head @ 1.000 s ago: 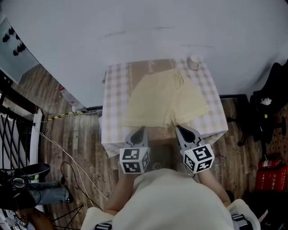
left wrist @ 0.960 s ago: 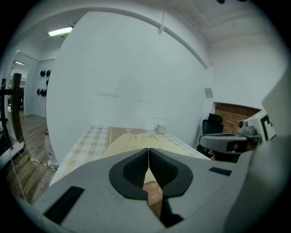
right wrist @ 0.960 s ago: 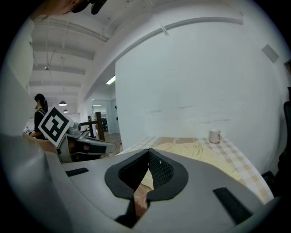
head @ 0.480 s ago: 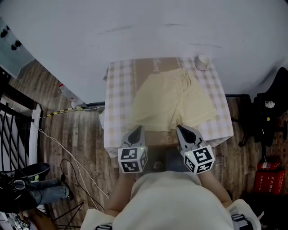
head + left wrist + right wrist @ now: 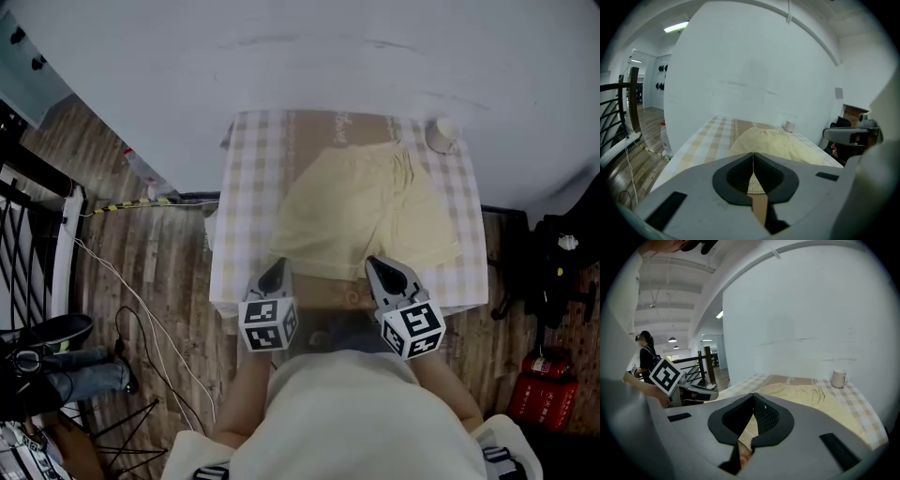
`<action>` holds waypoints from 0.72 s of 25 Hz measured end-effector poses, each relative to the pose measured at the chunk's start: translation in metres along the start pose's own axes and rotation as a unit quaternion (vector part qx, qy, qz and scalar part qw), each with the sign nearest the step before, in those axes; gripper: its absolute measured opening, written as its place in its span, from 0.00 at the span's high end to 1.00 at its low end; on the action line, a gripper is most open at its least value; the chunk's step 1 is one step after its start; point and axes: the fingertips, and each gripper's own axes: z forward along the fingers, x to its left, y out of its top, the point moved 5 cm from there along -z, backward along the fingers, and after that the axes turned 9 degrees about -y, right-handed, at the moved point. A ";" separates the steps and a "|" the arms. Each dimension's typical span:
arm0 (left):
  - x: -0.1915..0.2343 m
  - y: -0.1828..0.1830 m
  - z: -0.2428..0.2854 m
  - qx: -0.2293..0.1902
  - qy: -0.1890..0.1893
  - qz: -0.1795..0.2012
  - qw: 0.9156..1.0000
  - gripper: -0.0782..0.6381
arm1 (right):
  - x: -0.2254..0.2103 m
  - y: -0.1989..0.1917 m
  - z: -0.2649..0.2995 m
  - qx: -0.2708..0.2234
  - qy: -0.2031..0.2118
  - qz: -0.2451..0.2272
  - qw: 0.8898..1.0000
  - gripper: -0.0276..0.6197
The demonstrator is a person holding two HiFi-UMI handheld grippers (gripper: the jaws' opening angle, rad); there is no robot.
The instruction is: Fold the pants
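Though still closed, left claw and right claw near pants.

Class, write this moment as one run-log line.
pants: flat on table, unfolded | left gripper: jaws shut, empty | right gripper: jaws shut, empty

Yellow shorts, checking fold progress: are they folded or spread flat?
Spread flat: the yellow shorts lie with both legs and waistband laid out on the checked tablecloth, no fold visible.

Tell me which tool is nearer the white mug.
Right. The right tool is at the near edge of the table, on the side of the mug. The left tool is at the same edge, farther across from it.
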 end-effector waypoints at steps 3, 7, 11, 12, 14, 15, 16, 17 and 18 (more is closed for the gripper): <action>0.012 -0.009 0.009 0.014 0.013 -0.013 1.000 0.88 | -0.006 0.000 0.012 0.006 0.005 0.000 1.000 0.96; 0.026 -0.019 0.018 0.029 0.033 -0.020 0.999 0.88 | -0.013 -0.004 0.024 0.019 0.012 0.001 1.000 0.96; 0.039 -0.028 0.024 0.045 0.045 -0.024 0.998 0.88 | -0.014 -0.008 0.033 0.031 0.022 0.001 0.999 0.96; 0.043 -0.031 0.026 0.050 0.047 -0.026 0.997 0.88 | -0.014 -0.009 0.036 0.034 0.025 0.001 0.999 0.96; 0.049 -0.035 0.028 0.057 0.051 -0.030 0.997 0.88 | -0.012 -0.011 0.040 0.039 0.031 -0.001 0.999 0.96; 0.051 -0.037 0.029 0.060 0.052 -0.031 0.996 0.88 | -0.012 -0.012 0.042 0.041 0.034 -0.001 0.999 0.96; 0.054 -0.039 0.029 0.063 0.054 -0.033 0.996 0.88 | -0.011 -0.012 0.044 0.042 0.036 -0.002 0.998 0.96; 0.056 -0.040 0.030 0.067 0.055 -0.035 0.996 0.88 | -0.010 -0.012 0.045 0.043 0.038 -0.003 0.998 0.96; 0.058 -0.042 0.030 0.070 0.057 -0.036 0.995 0.88 | -0.010 -0.013 0.047 0.044 0.039 -0.003 0.998 0.96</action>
